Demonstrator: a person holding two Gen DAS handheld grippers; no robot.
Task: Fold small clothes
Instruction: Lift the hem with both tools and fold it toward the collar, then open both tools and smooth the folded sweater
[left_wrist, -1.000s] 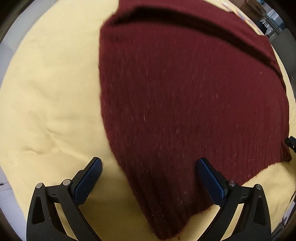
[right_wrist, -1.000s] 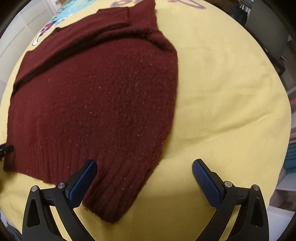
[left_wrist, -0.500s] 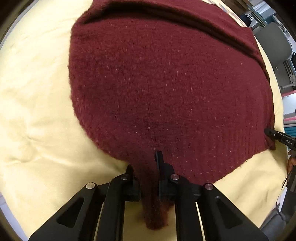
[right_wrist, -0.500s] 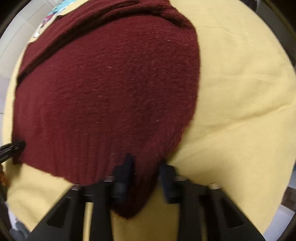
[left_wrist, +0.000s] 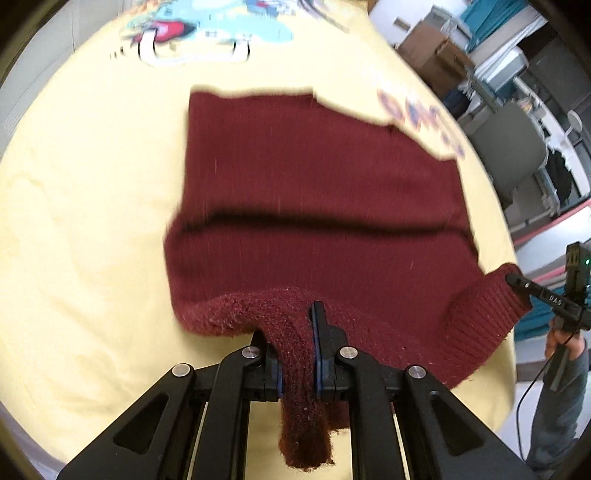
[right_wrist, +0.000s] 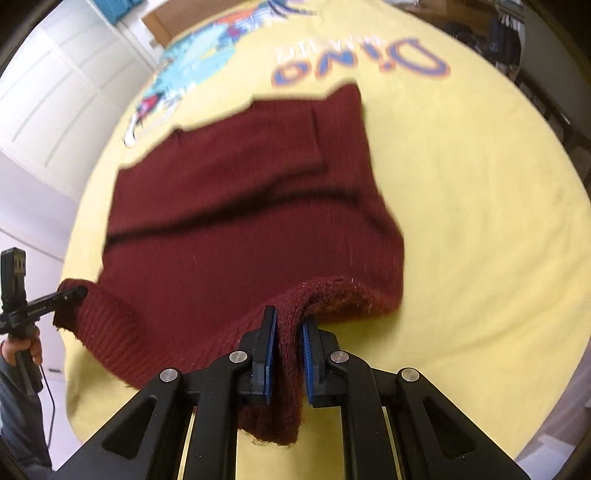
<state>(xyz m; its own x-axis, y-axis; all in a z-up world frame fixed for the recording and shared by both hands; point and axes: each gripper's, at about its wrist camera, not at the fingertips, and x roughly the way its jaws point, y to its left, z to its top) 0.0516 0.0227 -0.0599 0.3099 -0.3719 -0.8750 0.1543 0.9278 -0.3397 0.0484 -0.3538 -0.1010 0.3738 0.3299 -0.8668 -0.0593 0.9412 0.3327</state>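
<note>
A dark red knit sweater lies on a yellow printed sheet; it also shows in the right wrist view. My left gripper is shut on the left corner of its ribbed hem and holds it lifted off the sheet. My right gripper is shut on the right hem corner, also lifted. The hem sags between the two grippers, and a fold crease runs across the sweater's middle. Each gripper shows at the edge of the other's view: the right one and the left one.
The yellow sheet bears a blue cartoon print and "Dino" lettering beyond the sweater. White cabinet doors stand to the left. A grey chair and shelves stand off the right side.
Both grippers went from open over the hem to shut on its corners. They have since lifted the hem and pulled back, so more of the sheet's far end shows.
</note>
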